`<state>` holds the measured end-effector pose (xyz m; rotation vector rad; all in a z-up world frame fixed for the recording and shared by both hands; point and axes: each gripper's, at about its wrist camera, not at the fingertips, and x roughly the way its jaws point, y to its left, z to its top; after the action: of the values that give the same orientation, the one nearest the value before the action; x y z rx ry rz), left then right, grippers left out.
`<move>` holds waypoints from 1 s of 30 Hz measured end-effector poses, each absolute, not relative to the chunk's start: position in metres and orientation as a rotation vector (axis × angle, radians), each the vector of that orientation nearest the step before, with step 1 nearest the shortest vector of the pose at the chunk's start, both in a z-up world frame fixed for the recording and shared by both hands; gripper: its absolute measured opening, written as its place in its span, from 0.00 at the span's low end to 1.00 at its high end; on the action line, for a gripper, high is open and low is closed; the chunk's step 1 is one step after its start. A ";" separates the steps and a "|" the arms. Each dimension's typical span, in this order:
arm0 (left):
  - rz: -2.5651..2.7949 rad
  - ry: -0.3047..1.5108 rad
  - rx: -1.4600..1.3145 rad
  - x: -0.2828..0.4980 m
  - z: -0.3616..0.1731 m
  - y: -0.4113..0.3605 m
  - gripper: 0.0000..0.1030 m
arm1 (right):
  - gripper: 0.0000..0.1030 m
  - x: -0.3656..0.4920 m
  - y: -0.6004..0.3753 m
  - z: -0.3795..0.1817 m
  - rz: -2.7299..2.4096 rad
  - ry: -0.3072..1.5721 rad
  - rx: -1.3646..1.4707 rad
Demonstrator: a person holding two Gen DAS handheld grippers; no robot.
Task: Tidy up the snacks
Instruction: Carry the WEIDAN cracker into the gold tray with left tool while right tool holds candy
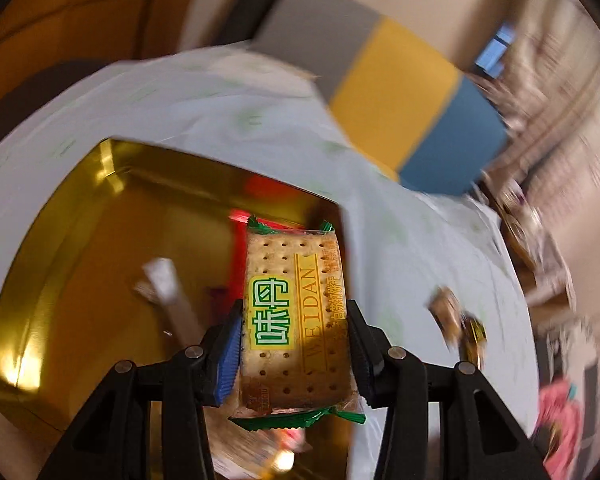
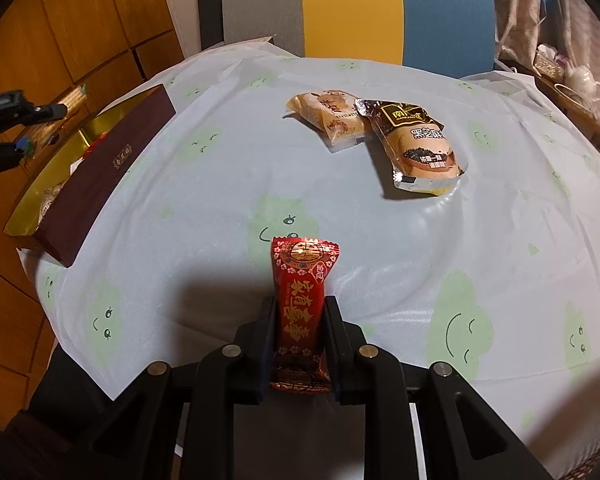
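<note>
My left gripper (image 1: 296, 320) is shut on a cracker packet (image 1: 296, 312) with a green label, held over the gold-lined box (image 1: 60, 216). Inside the box lie a red packet (image 1: 260, 188) and a pale wrapped snack (image 1: 168, 292). My right gripper (image 2: 300, 316) is shut on a red candy packet (image 2: 300, 304), held above the table's near edge. On the table beyond it lie a beige pastry packet (image 2: 328, 118) and a brown sesame cake packet (image 2: 420, 148), touching each other. In the right wrist view the left gripper (image 2: 32, 120) shows at the far left above the box (image 2: 56, 160).
The maroon box wall (image 2: 100, 176) stands at the table's left. A pale cloth with green smiley clouds (image 2: 204, 184) covers the table. A grey, yellow and blue chair back (image 2: 352, 12) stands behind it. A small brown and gold snack (image 1: 456, 320) lies right of the box.
</note>
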<state>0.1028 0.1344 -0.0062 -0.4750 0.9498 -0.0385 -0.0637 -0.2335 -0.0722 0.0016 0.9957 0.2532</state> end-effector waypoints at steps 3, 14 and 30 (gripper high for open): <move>0.025 0.991 -0.531 0.128 -0.021 0.162 0.46 | 0.22 -0.064 -0.233 -0.072 0.251 0.994 0.000; 0.082 1.100 -0.524 0.180 -0.065 0.184 0.50 | 0.22 -0.063 -0.233 -0.072 0.246 0.996 -0.006; 0.156 0.937 -0.271 0.081 -0.026 0.150 0.50 | 0.22 -0.065 -0.229 -0.072 0.230 0.986 -0.024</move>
<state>0.0810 0.1502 -0.0262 -0.2713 0.9374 0.1560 -0.0655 -0.2287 -0.0725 -0.0245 0.9858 0.2298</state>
